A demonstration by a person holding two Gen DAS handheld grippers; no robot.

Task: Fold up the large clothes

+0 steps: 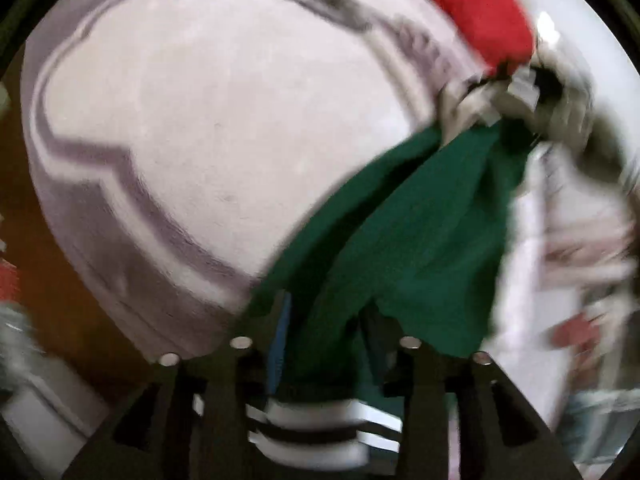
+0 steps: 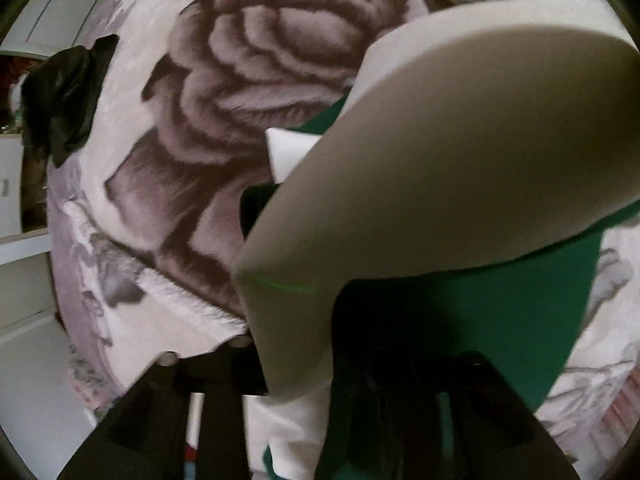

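A green garment with white parts hangs between my two grippers above a bed. In the left wrist view my left gripper point(image 1: 326, 344) is shut on the green cloth point(image 1: 400, 232), which stretches up and right toward the other gripper point(image 1: 520, 92); a black-and-white striped cuff point(image 1: 320, 424) bunches at the fingers. In the right wrist view my right gripper point(image 2: 304, 364) is shut on the same garment: a white panel point(image 2: 420, 168) drapes over the fingers and green cloth point(image 2: 480, 304) hangs behind it.
A pale fleece blanket with a grey rose print point(image 2: 224, 112) point(image 1: 208, 120) covers the bed. A red cloth point(image 1: 468, 4) lies at its far side. A black garment point(image 2: 64, 96) lies at the blanket's left edge. White furniture point(image 2: 24, 280) stands on the left.
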